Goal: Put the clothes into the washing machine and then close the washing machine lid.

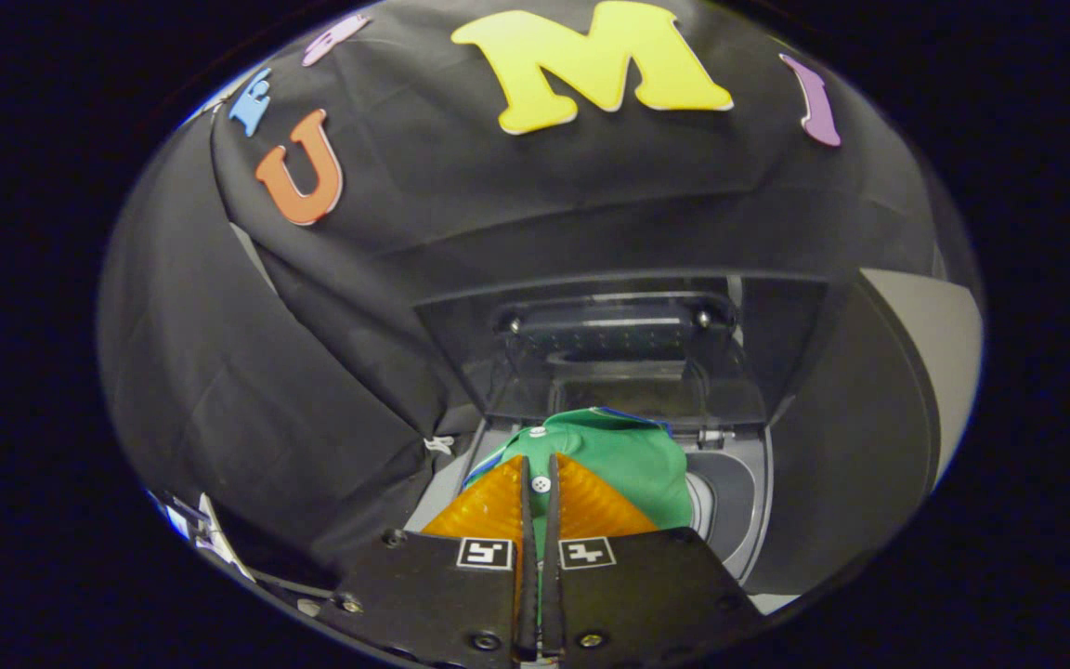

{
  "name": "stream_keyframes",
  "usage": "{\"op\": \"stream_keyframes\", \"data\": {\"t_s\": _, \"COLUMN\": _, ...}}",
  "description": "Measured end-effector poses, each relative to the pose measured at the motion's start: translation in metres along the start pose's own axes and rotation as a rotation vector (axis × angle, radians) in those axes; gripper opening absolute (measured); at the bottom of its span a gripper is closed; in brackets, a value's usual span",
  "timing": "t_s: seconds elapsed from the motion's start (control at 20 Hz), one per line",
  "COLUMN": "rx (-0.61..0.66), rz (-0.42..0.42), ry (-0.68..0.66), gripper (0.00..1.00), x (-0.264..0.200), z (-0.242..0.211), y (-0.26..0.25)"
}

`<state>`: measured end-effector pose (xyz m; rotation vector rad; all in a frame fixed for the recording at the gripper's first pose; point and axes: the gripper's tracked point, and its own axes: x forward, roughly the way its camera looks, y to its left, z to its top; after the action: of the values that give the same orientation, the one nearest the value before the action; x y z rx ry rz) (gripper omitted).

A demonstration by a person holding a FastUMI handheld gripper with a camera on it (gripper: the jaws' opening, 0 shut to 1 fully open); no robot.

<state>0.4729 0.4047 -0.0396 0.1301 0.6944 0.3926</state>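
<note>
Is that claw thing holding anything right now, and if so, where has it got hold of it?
Yes. The gripper is shut on the green shirt, pinching a fold of cloth by its white button, over the open washing machine.

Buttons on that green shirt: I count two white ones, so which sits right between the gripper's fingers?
The lower white button on the green shirt, pinched in the gripper. The upper white button lies beyond the fingertips, by the collar.
</note>
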Motion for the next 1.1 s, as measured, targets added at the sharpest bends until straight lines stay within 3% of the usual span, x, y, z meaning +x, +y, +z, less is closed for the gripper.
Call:
{"op": "stream_keyframes", "data": {"t_s": 0.4, "rx": 0.083, "rz": -0.077, "ry": 0.156, "gripper": 0.05, "x": 0.039, "z": -0.05, "y": -0.038}}
{"op": "stream_keyframes", "data": {"t_s": 0.9, "rx": 0.091, "rz": -0.134, "ry": 0.194, "gripper": 0.06, "x": 0.045, "z": -0.057, "y": -0.05}}
{"op": "stream_keyframes", "data": {"t_s": 1.0, "rx": 0.092, "rz": -0.125, "ry": 0.186, "gripper": 0.12, "x": 0.045, "z": -0.056, "y": -0.047}}
{"op": "stream_keyframes", "data": {"t_s": 1.1, "rx": 0.067, "rz": -0.144, "ry": 0.163, "gripper": 0.36, "x": 0.041, "z": -0.051, "y": -0.05}}
